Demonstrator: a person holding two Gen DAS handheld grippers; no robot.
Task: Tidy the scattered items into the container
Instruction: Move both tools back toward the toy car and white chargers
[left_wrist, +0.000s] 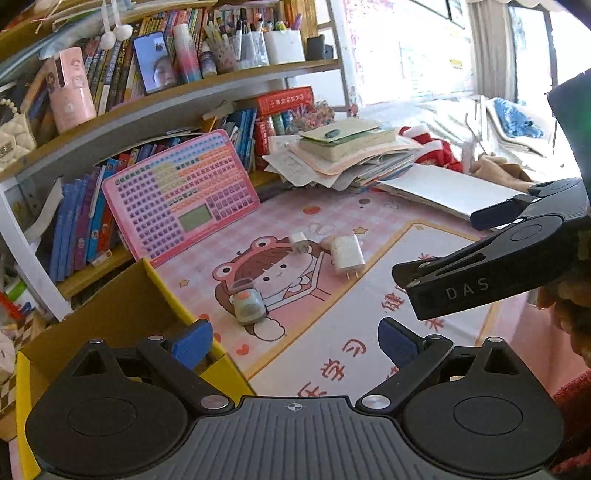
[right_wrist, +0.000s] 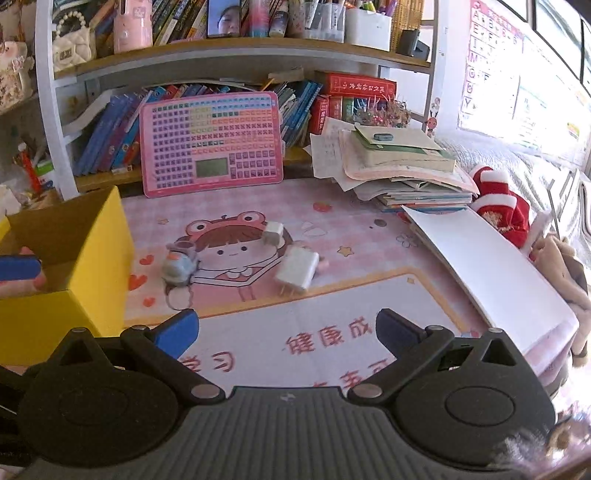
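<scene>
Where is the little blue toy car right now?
The toy car sits on the pink desk mat, right of the yellow box and left of the big white charger.

My desk, w/ pink cartoon mat (right_wrist: 258, 339): yellow box (right_wrist: 92, 258) left, toy car (right_wrist: 179, 267) & 2 chargers (right_wrist: 297, 267) center, paper stack (right_wrist: 399, 166) upper right.

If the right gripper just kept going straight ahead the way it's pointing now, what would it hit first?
Probably the large white charger: it lies nearly dead ahead of the open right gripper on the pink desk mat. Nothing stands between them, though depth is uncertain.
</scene>
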